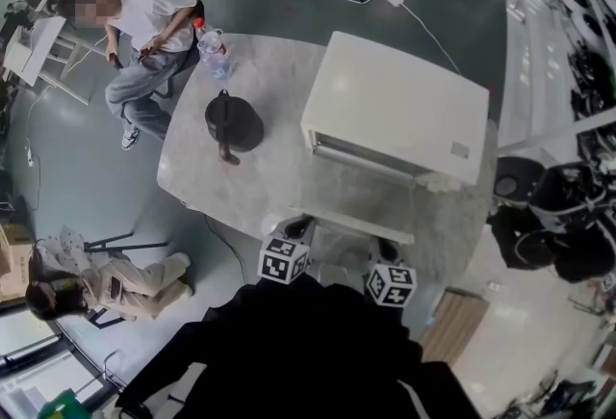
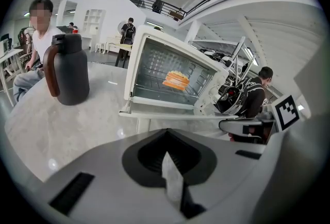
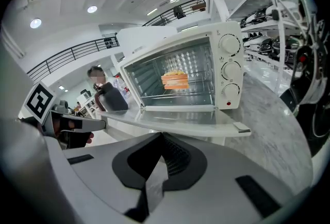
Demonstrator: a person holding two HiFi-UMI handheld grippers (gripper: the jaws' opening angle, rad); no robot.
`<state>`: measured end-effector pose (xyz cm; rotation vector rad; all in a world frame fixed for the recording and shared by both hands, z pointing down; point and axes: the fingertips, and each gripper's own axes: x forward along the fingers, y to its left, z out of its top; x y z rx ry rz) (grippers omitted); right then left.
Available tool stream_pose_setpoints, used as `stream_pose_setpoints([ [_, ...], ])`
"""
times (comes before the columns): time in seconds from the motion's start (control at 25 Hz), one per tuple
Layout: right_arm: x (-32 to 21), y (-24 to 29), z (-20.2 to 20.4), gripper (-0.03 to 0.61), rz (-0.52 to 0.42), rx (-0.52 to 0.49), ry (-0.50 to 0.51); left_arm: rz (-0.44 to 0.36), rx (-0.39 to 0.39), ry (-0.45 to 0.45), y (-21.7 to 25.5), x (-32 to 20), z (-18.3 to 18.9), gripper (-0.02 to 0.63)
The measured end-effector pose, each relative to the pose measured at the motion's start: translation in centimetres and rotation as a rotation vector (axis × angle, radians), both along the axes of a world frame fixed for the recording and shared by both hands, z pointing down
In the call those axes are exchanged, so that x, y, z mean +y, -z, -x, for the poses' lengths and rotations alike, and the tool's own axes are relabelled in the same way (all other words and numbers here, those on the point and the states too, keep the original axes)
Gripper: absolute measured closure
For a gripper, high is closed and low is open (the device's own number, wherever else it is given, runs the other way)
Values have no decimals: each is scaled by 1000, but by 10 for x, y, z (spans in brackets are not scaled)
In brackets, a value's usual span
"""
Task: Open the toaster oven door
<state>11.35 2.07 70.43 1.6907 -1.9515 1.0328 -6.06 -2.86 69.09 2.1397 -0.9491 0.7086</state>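
On the marble surface (image 1: pixel 192 176) sat the white toaster oven (image 1: pixel 395 104), right of a dark jug (image 1: pixel 233 123). Its door (image 3: pixel 175 122) already lay dropped flat, jutting toward the person, with the rack and a piece of orange food (image 3: pixel 175 80) showing inside. Both claws hung just short of the door's front edge, below its level. The left claw (image 2: pixel 171 176) was clenched on nothing, and so was the right claw (image 3: pixel 152 187). The opening looked done. What remained, as I judged it, was to back away cleanly: draw both claws straight toward the body and keep them low, so that neither knocked the edge from underneath and tipped the door up.
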Motion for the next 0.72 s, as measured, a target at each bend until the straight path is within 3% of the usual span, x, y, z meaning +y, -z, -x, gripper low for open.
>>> stream_pose_setpoints([
  [0.72, 5, -13, 3, 575, 36, -24, 0, 44, -30, -13, -12, 6, 3, 611],
])
